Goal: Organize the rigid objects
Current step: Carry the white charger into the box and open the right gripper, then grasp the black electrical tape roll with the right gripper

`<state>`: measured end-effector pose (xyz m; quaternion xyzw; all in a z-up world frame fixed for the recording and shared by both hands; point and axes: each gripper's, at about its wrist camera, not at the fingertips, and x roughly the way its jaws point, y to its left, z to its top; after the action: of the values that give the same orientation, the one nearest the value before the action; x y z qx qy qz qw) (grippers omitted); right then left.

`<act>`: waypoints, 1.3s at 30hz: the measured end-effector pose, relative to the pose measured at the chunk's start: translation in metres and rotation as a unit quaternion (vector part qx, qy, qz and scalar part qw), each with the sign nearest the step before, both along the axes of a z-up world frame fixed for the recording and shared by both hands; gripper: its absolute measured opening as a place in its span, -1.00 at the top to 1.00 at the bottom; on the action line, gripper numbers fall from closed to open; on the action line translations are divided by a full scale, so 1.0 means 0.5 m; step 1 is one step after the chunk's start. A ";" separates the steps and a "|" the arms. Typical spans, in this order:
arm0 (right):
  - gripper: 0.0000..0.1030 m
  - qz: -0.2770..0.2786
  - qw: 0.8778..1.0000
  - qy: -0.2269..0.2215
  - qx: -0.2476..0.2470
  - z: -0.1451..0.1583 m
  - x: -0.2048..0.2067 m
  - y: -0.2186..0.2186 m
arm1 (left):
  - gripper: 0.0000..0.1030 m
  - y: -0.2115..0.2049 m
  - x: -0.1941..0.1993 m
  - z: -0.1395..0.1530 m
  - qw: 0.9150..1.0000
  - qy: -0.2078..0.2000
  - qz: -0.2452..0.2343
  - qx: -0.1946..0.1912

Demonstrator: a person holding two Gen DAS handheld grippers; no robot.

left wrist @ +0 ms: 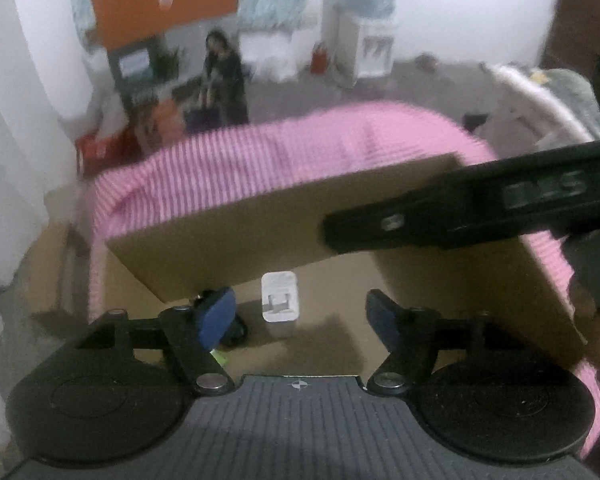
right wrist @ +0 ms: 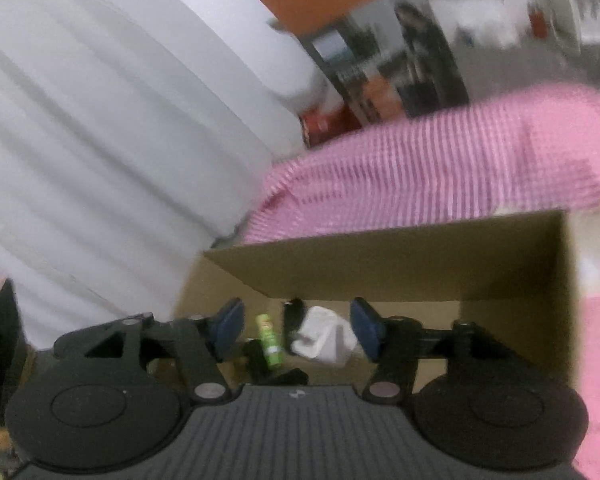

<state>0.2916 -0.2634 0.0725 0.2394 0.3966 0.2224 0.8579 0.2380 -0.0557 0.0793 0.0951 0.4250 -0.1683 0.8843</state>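
both my grippers' fingers gape empty over the brown cardboard box [left wrist: 260,236]; the small white plug charger [left wrist: 279,297] lies just beyond my left gripper [left wrist: 300,312], nearer than my right gripper [right wrist: 296,330].

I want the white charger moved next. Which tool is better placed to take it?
Probably left. The left tool stands open with the white charger centred between its pads in the cardboard box. The right tool is also open, but its view is cluttered by the green tube.
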 end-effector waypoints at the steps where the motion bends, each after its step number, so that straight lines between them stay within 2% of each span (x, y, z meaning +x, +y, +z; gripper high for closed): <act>1: -0.38 -0.006 1.000 -0.019 -0.001 0.022 -0.034 -0.010 | -0.47 0.003 -0.023 0.016 1.000 -0.011 -0.010 -0.004; 4: -0.70 -0.014 0.997 -0.075 -0.009 0.080 -0.135 -0.033 | -0.61 0.018 -0.096 0.056 0.998 -0.043 -0.026 -0.027; 5: -0.91 -0.020 0.996 -0.090 -0.015 0.093 -0.164 -0.038 | -0.63 0.026 -0.122 0.067 0.997 -0.055 -0.031 -0.043; 6: -1.00 -0.026 0.993 -0.110 -0.023 0.108 -0.203 -0.044 | -0.73 0.035 -0.147 0.075 0.996 -0.062 -0.034 -0.059; 7: -1.00 -0.030 0.991 -0.127 -0.031 0.118 -0.235 -0.048 | -0.84 0.044 -0.170 0.080 0.995 -0.063 -0.038 -0.074; 10: -1.00 -0.039 0.984 -0.156 -0.079 0.138 -0.322 -0.045 | -0.96 0.069 -0.226 0.081 0.990 -0.053 -0.046 -0.119; 12: -1.00 -0.045 0.979 -0.156 -0.120 0.133 -0.368 -0.036 | -1.00 0.083 -0.256 0.070 0.989 -0.049 -0.037 -0.138; 16: -1.00 -0.064 0.971 -0.127 -0.192 0.103 -0.414 -0.018 | -1.00 0.104 -0.307 0.022 0.986 -0.034 -0.022 -0.163; 18: -1.00 -0.077 0.965 -0.118 -0.222 0.082 -0.431 -0.008 | -1.00 0.113 -0.330 -0.003 0.986 -0.031 -0.017 -0.165; 22: -1.00 -0.079 0.962 -0.084 -0.248 0.041 -0.448 0.008 | -1.00 0.130 -0.368 -0.052 0.987 -0.031 -0.002 -0.155; 24: -1.00 -0.065 0.968 -0.072 -0.232 0.021 -0.457 0.011 | -1.00 0.135 -0.386 -0.075 0.988 -0.034 0.004 -0.150; 28: -1.00 -0.043 0.984 -0.080 -0.153 -0.028 -0.479 0.012 | -1.00 0.139 -0.402 -0.126 0.989 -0.015 0.013 -0.144; 34: -0.99 -0.001 0.995 -0.032 -0.095 -0.108 -0.462 0.071 | -0.99 0.114 -0.397 -0.174 0.998 -0.012 0.019 -0.061; 36: -0.93 0.013 0.997 -0.022 -0.079 -0.121 -0.460 0.098 | -0.99 0.113 -0.398 -0.185 0.999 -0.015 0.016 -0.047; 39: -0.82 0.034 0.996 -0.011 -0.083 -0.139 -0.445 0.136 | -0.94 0.106 -0.393 -0.200 0.999 -0.014 0.007 -0.037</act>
<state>0.0690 -0.1952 0.0029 0.1508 0.4125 0.2205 0.8709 0.0417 -0.0024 -0.0205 0.0618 0.4065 -0.1769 0.8942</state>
